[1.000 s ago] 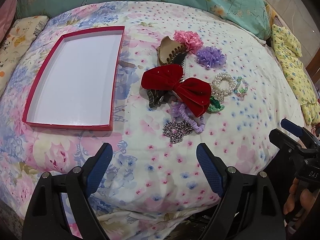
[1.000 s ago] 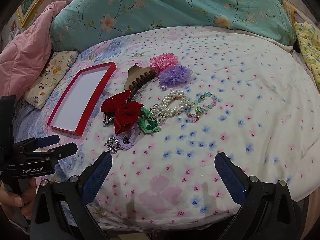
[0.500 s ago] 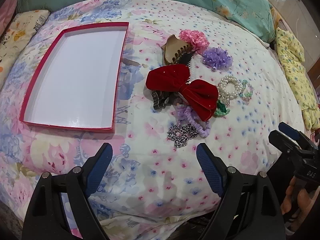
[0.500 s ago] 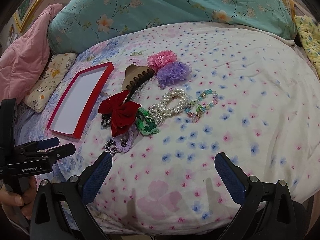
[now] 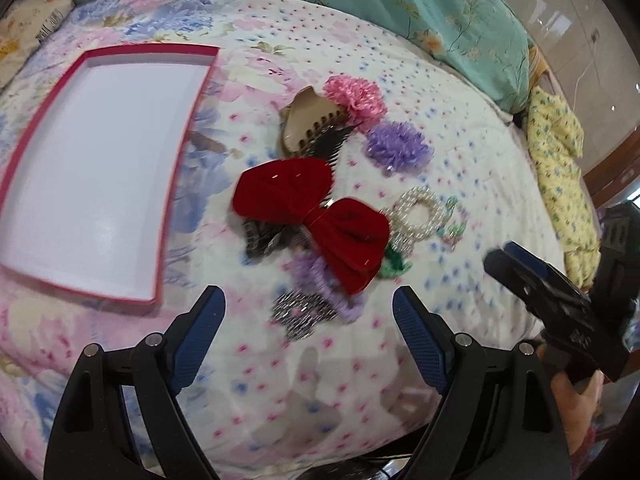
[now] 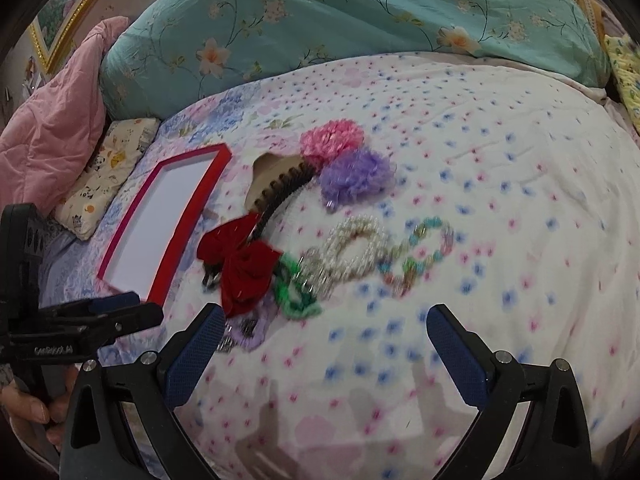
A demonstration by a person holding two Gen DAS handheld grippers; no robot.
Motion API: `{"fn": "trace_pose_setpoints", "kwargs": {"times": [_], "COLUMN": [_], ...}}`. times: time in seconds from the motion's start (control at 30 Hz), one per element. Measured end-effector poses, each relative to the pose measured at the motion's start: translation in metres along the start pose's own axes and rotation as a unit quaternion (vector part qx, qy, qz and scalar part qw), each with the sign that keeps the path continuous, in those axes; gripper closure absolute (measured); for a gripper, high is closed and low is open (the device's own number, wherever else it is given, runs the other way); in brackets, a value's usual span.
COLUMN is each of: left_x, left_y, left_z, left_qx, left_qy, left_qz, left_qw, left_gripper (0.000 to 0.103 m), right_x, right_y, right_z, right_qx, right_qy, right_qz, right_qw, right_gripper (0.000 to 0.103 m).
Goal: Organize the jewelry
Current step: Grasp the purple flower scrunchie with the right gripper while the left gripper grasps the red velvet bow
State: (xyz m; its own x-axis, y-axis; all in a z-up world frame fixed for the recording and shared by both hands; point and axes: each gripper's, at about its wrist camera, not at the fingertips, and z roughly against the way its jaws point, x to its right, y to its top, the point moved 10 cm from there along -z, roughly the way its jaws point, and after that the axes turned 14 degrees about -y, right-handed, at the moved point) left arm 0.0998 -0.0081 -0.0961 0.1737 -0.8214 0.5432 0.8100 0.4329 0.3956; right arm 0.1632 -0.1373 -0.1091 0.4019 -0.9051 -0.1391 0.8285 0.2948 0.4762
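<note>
Nearest in each wrist view, both claws stand spread with nothing between the pads: the left claw point(image 5: 308, 320) over the bedspread point(image 5: 320, 380), the right claw point(image 6: 326, 336) likewise empty. Just past the left claw's tips, at about 12 o'clock, lie a silver chain point(image 5: 298, 312) and a lilac scrunchie point(image 5: 332, 284), touching each other and tucked under the edge of the red velvet bow point(image 5: 316, 216). At 1 o'clock from the bow sit a pearl bracelet point(image 5: 420, 212), a green trinket point(image 5: 394, 266) and a bead bracelet point(image 5: 454, 224); farther, at 12 o'clock, a beige hair claw point(image 5: 308, 124), a pink flower point(image 5: 356, 98) and a purple flower point(image 5: 398, 146). The red box point(image 5: 168, 220), white inside and empty, lies at 10 o'clock, well apart from the heap.

Risk, as I judge it: the pieces overlap, so pinching the chain may drag the scrunchie or bow along, and the soft bedding could let thin links slip from the pads
</note>
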Motion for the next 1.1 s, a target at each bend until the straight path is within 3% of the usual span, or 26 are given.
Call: {"fn": "trace_pose_setpoints", "kwargs": {"times": [0.27,0.47,0.53,0.6,0.63,0.67,0.7,0.77,1.1], "left_x": [-0.002,-0.007,-0.006,-0.006,-0.006,-0.006,-0.005,-0.005,-0.007], "left_y": [0.013,0.019,0.020,0.019,0.020,0.020,0.020,0.021,0.022], "left_z": [-0.045,-0.066,-0.070,-0.073,-0.072,-0.071,-0.069,-0.062,-0.025], "left_qx": [-0.018,-0.030,-0.033,-0.038,-0.035,-0.034,-0.031,-0.025,0.006], "left_qy": [-0.007,-0.020,-0.032,-0.039,-0.039,-0.038,-0.039,-0.041,-0.044], "left_qz": [0.024,0.032,0.033,0.030,0.025,0.021,0.016,0.009,-0.015], "left_qw": [0.9995,0.9988,0.9984,0.9981,0.9983,0.9985,0.9986,0.9988,0.9989], "left_gripper": [0.017,0.044,0.059,0.075,0.076,0.080,0.083,0.088,0.093], "right_x": [0.015,0.021,0.020,0.018,0.018,0.017,0.017,0.017,0.006], "right_y": [0.057,0.083,0.084,0.082,0.080,0.079,0.079,0.080,0.076], "right_z": [-0.049,-0.093,-0.107,-0.122,-0.128,-0.132,-0.132,-0.125,-0.066], "right_qx": [-0.006,-0.029,-0.041,-0.056,-0.063,-0.066,-0.064,-0.051,0.003], "right_qy": [-0.009,-0.017,-0.025,-0.028,-0.028,-0.026,-0.023,-0.017,0.034], "right_qz": [-0.013,-0.023,-0.020,-0.018,-0.017,-0.018,-0.020,-0.024,-0.053], "right_qw": [1.000,0.999,0.999,0.998,0.997,0.997,0.997,0.998,0.998], "right_gripper": [0.025,0.031,0.037,0.056,0.063,0.081,0.090,0.093,0.096]}}
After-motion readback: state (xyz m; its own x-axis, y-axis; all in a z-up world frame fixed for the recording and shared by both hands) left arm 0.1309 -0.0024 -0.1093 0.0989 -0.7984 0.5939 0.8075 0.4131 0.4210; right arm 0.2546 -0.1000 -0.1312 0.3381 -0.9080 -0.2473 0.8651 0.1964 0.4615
